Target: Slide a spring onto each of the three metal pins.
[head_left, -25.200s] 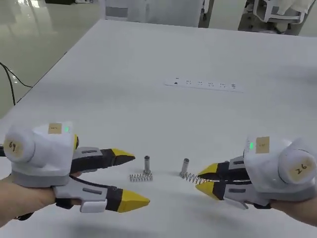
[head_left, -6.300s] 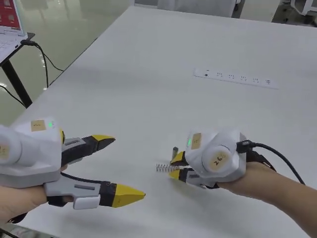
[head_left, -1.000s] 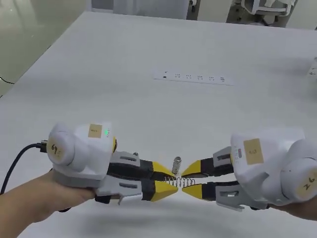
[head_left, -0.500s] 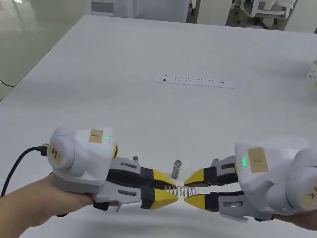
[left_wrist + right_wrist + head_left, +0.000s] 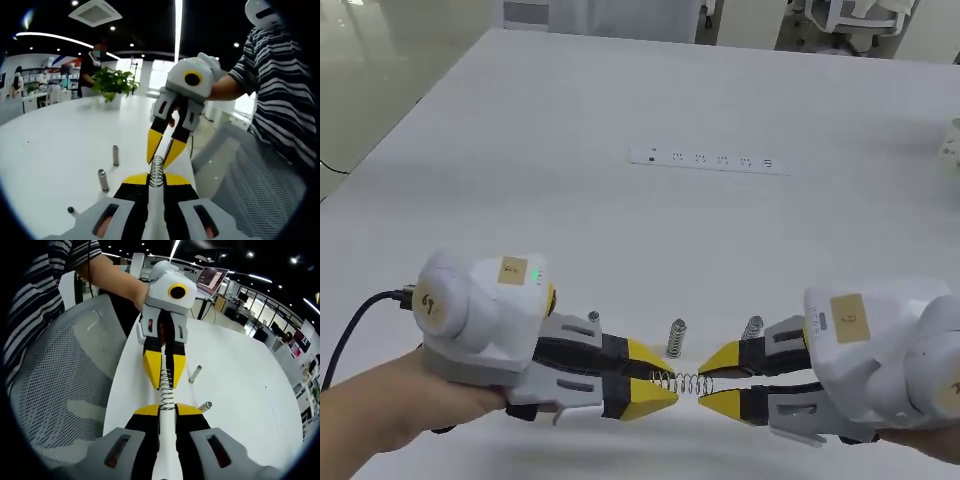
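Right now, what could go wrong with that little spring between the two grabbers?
1. The spring hangs in the air between the left gripper and the right gripper, close to the edge of the table. If it slips, it could jump away and maybe fall off.
2. Two pins stand just behind the tips. A wobble might knock one over.

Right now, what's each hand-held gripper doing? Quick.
Left hand-held gripper: closed on one end of the spring.
Right hand-held gripper: jaws around the spring's other end; grip cannot be told.
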